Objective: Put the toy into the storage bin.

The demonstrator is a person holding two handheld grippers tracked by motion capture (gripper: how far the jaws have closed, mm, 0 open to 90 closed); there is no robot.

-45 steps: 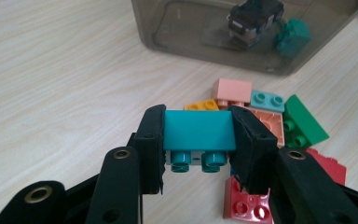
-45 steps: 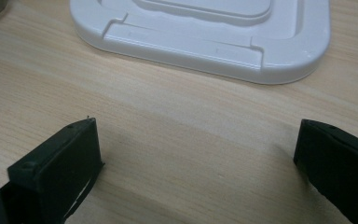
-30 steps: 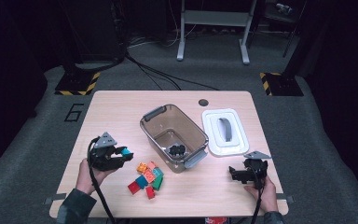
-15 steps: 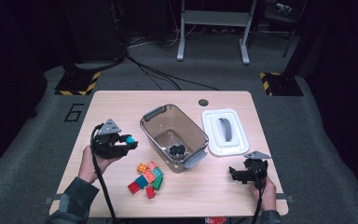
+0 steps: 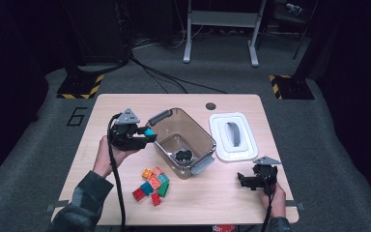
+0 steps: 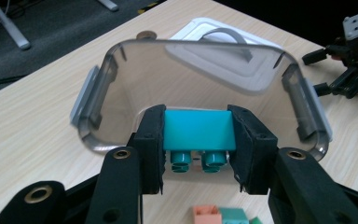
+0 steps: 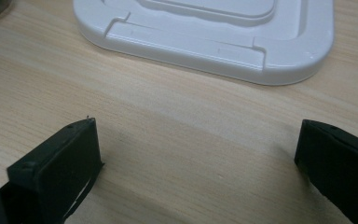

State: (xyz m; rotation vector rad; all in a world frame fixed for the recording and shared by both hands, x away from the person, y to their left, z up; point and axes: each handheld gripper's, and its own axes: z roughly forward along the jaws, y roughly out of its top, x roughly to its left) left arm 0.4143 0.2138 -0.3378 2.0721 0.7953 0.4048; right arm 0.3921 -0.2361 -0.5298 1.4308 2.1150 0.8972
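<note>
My left gripper (image 5: 146,134) is shut on a teal brick (image 5: 149,131) and hangs just outside the left rim of the clear brown container (image 5: 200,133). In the left gripper view the teal brick (image 6: 199,129) sits between the two pads, studs down, with the container (image 6: 121,84) right behind it. A small dark object (image 5: 183,155) lies on the container's floor. A pile of several coloured bricks (image 5: 152,184) rests on the table below the left gripper. My right gripper (image 5: 245,181) stands open low over the table at the front right; in its own view the right gripper (image 7: 200,158) holds nothing.
The white lid (image 5: 234,137) with a grey handle lies flat to the right of the container, also close ahead as the lid (image 7: 205,28). A round hole (image 5: 210,106) marks the far table edge. Loose bricks (image 6: 219,217) lie under the left jaws.
The left gripper has risen and moved right toward the container with the teal brick in it. The right gripper has stayed where it was.
</note>
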